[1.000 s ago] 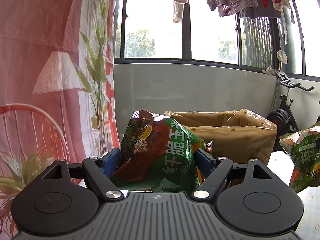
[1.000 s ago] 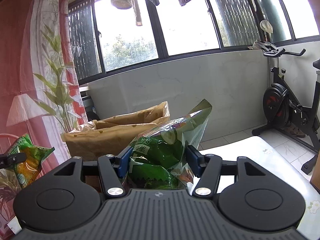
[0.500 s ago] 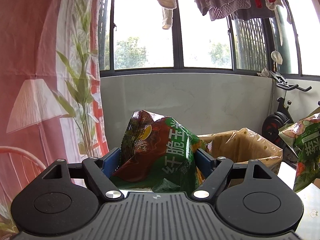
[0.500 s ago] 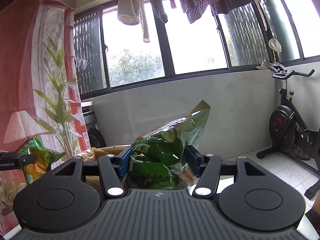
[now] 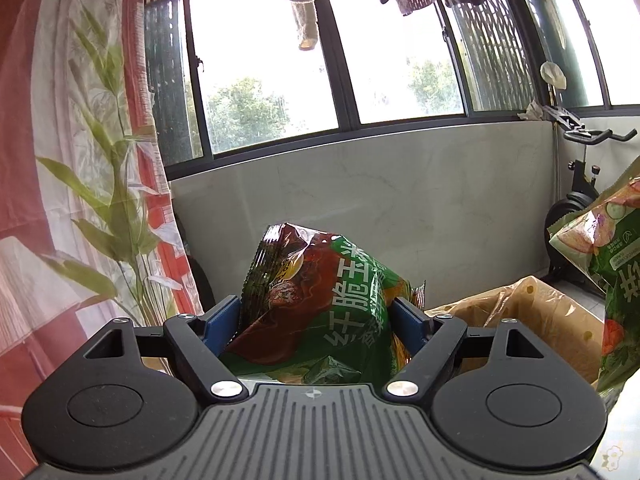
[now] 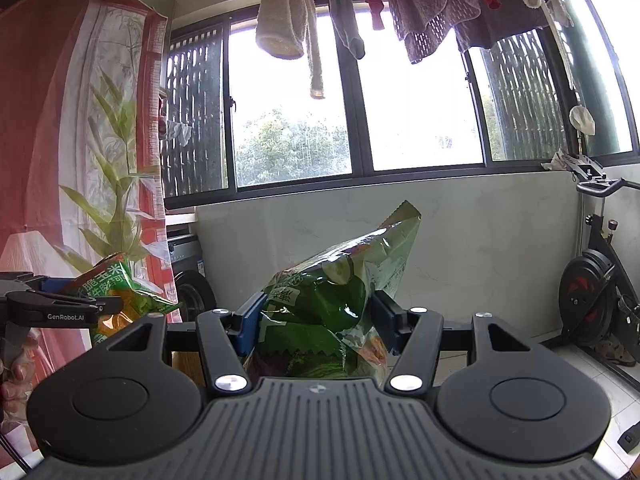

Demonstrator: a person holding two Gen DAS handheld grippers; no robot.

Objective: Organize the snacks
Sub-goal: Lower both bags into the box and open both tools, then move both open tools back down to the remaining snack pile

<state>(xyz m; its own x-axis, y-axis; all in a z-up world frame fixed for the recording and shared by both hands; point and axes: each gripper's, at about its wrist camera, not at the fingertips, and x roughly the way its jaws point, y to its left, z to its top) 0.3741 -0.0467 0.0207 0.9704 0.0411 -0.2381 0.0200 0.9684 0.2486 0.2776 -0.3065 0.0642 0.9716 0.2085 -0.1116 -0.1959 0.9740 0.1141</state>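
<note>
A sunlit balcony room with laundry over the windows. The left gripper (image 5: 316, 320) pinches a red-and-green snack bag (image 5: 320, 316) between its fingers; the right gripper (image 6: 316, 316) pinches a green snack bag (image 6: 336, 296). The paper bag (image 5: 532, 316) sits low at right. Both look light, crinkly, crushable; best held mid-body. Chinese print shows; "GenRobot.AI" reads on the left gripper.

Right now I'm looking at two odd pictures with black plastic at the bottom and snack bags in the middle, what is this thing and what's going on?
No robot: a person holds a handheld gripper in each hand, each with a camera looking along its jaws. One picture is from the left gripper, clamping a red and green corn snack bag. The other is from the right gripper, clamping a green snack bag. A brown paper bag stands open below. Behind are windows, hanging laundry and an exercise bike.
</note>
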